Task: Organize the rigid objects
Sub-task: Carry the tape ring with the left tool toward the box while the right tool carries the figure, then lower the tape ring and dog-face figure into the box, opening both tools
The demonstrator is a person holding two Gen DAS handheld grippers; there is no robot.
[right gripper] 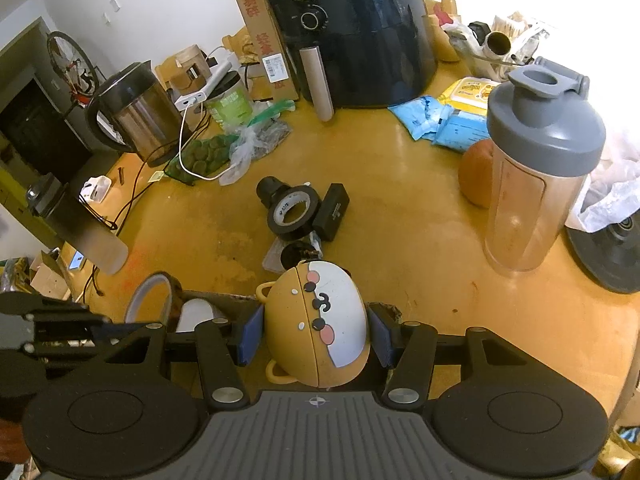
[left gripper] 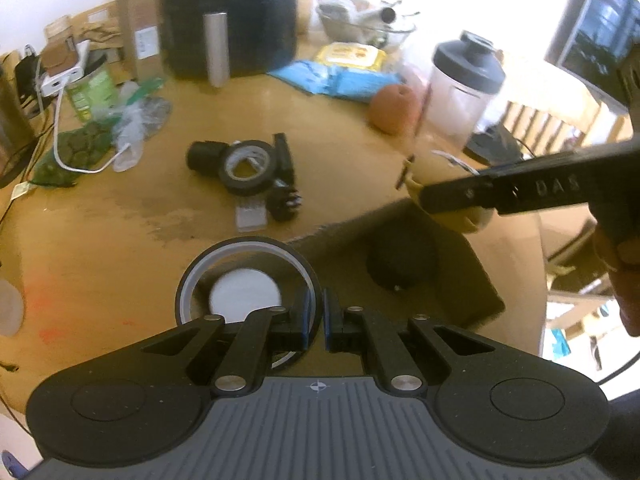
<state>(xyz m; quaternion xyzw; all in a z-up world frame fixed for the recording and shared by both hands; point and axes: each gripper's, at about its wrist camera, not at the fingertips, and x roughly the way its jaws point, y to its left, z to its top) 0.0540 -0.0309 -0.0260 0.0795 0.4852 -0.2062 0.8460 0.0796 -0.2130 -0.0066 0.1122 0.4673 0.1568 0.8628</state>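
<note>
Only right view shows toy's face (right gripper: pixel 320 312), left claw (left gripper: pixel 315 312) pinching ring (left gripper: pixel 248 248)

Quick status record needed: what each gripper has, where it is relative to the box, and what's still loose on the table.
left gripper: shut on the rim of a large tape ring
right gripper: shut on round yellow cartoon-face toy
box: brown cardboard, at the near table edge; dark round item inside
left load position: ring at the box's left edge
loose on table: black tape roll, black block, black cylinder
</note>
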